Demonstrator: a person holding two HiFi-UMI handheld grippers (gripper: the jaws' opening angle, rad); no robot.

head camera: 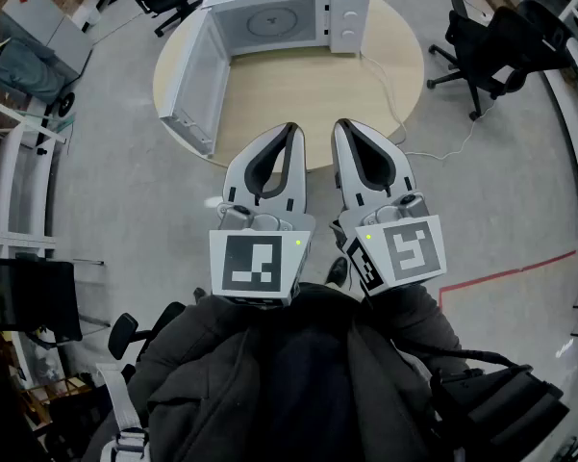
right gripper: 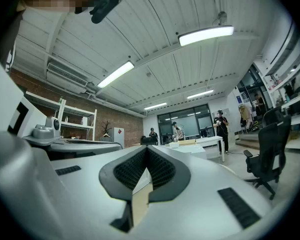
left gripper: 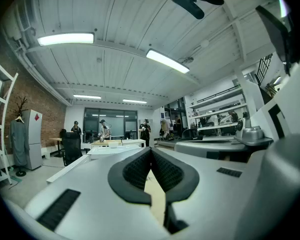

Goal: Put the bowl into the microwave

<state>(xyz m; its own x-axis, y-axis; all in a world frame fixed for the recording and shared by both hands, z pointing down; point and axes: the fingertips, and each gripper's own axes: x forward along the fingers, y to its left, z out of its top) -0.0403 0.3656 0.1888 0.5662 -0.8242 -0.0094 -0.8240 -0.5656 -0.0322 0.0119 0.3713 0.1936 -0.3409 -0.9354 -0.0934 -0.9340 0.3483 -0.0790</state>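
Observation:
A white microwave stands at the far side of a round wooden table. Its door is swung wide open to the left, and the glass turntable inside is bare. No bowl shows in any view. My left gripper and right gripper are held side by side close to my body, over the table's near edge. Both point toward the microwave, jaws together and nothing between them. In the left gripper view the left gripper has its pads meeting at the tips, as does the right gripper in the right gripper view.
A white power cable trails off the table's right side to the floor. Black office chairs stand at the right and at the back left. White shelving lines the left wall. People stand far off by desks.

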